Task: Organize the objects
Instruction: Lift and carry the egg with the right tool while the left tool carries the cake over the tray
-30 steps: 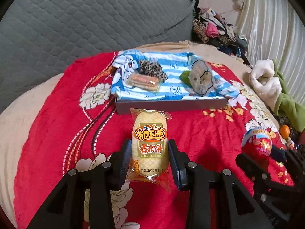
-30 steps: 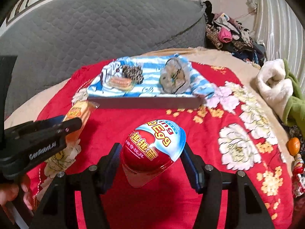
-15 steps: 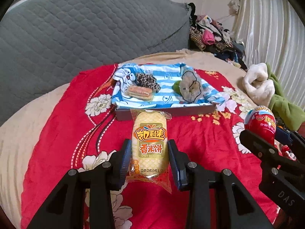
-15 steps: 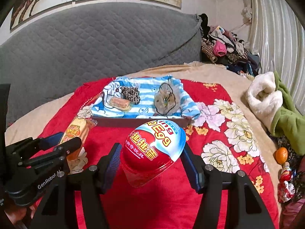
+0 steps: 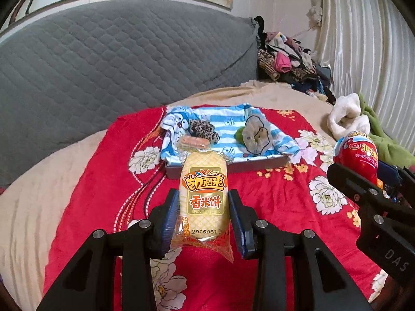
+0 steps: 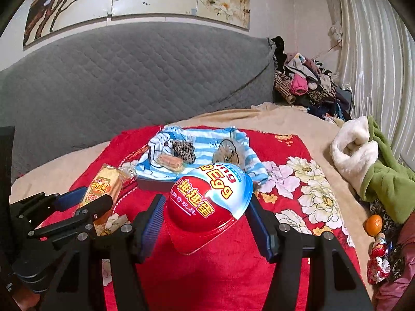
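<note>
Two grippers, each holding a snack above a red floral blanket point(image 5: 272, 207).
Left gripper point(image 5: 204, 217): jaws clamped on a yellow clear-wrapped rice cracker packet point(image 5: 204, 194), whose top hides part of the near wall of the grey tray point(image 5: 259, 164). Right gripper point(image 6: 206, 220): jaws clamped on a red and blue plastic toy egg point(image 6: 210, 202), cut off in the left view. Both are raised higher than before, level, pointing toward the far tray lined with a blue striped cloth point(image 5: 223, 121); its small items are hard to identify.

Black left claw point(image 5: 204, 219), blue ribbed pads point(image 5: 170, 217), silver screws.
</note>
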A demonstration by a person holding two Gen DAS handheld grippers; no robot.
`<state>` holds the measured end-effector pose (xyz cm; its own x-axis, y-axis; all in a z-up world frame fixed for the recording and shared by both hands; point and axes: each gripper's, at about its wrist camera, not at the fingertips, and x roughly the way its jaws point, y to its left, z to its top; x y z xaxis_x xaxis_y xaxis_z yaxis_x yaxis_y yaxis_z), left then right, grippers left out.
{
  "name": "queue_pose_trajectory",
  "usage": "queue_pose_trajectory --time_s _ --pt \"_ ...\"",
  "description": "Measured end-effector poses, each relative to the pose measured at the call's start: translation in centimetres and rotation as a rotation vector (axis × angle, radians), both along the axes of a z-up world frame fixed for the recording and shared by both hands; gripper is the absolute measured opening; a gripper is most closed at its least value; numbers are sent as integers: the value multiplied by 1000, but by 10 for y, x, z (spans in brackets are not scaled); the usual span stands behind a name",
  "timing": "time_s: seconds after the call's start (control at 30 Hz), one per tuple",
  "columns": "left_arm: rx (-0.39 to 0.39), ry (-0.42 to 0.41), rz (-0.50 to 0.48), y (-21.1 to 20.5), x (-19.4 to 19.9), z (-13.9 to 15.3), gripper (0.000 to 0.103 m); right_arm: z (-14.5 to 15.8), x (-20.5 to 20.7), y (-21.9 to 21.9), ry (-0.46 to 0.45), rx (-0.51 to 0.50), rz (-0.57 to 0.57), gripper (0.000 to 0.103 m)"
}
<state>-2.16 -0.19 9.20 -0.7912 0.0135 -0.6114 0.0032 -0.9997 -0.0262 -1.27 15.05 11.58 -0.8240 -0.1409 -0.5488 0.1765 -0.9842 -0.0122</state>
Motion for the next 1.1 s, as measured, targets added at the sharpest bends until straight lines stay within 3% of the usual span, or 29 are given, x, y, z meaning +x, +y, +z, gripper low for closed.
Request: queue_pose_trajectory --time_s 0.47,1.1 --pt "-32 67 -9 8 7 42 40 36 7 3 68 15 7 62" --pt "-62 116 -1 4 -20 83 40 78 -17 -1 130 52 13 62"
